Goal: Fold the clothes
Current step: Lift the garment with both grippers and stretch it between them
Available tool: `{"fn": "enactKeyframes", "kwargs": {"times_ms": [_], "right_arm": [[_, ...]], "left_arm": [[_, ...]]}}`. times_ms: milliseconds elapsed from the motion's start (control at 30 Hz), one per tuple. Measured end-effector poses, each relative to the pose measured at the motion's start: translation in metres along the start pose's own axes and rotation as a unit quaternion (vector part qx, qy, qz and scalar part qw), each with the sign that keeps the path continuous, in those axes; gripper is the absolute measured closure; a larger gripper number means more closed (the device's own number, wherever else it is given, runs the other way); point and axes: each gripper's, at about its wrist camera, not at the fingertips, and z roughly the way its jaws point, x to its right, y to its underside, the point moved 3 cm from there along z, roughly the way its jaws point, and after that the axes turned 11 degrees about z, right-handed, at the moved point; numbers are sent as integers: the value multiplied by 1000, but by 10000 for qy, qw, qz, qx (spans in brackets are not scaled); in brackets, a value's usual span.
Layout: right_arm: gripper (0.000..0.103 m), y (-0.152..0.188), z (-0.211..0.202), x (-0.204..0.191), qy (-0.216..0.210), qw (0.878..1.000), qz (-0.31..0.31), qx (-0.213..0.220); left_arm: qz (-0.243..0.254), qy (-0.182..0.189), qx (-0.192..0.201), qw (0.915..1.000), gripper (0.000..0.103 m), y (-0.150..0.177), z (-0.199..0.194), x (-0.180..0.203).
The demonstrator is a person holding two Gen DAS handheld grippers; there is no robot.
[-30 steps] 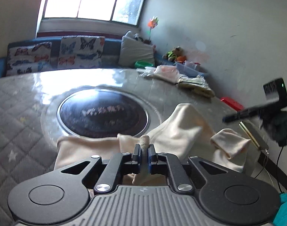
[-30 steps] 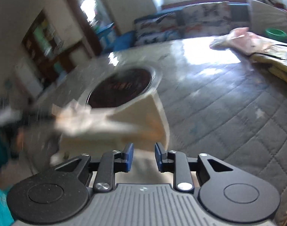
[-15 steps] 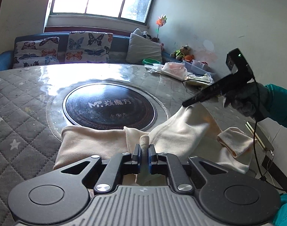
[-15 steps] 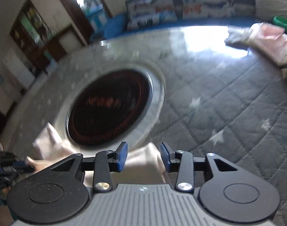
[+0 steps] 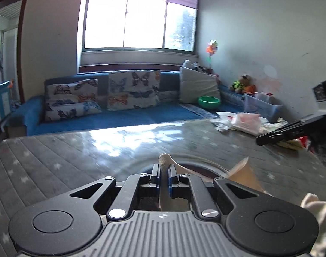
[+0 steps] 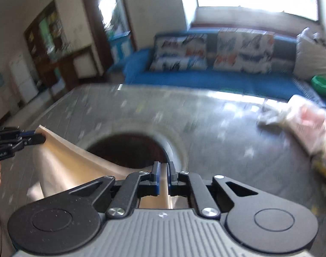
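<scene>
Here, your left gripper has its jaws clamped on a rolled edge of the cream garment, and your right gripper has just snapped its jaws shut on another edge of the same cloth, which hangs slung between the two above the counter. Keep both pinches firm and the span taut, judging by the sag between them. Carry the two held edges together over the dark round inset and lay them down evenly, so the fold lands square. Beyond, steer clear of the pile of other clothes near the counter's far side; the blue sofa lies behind.
</scene>
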Motion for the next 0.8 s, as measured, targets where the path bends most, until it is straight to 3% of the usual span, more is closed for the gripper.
{"fn": "enactKeyframes", "kwargs": {"times_ms": [67,167,267,367,433,533,667,800], "right_arm": [[99,-17,17,7,128,9997,146,178],[97,-26,47,18,-93,9980,591,-182],[91,-17,76,13,-190,9970,412,-632],[75,-5,98,7,-170,9951,242,-945],[74,3,109,3,-124,9943,106,-1053],[76,10,118,-3,-32,9939,-117,-1095],[99,19,127,-17,234,9920,-662,-1053],[100,6,129,-19,528,9931,-883,-558]], "left_arm": [[75,-127,-117,9998,95,-8,22,-15],[86,-155,-386,9991,95,-9,53,-31],[132,-85,-652,9978,95,-2,77,-40],[198,-73,-843,9962,95,10,92,-43],[189,-62,-922,9955,95,18,98,-45],[182,-38,-987,9949,95,26,102,-48],[250,-38,-1013,9945,95,29,106,-50],[209,-153,-1018,9945,95,28,117,-60]]}}
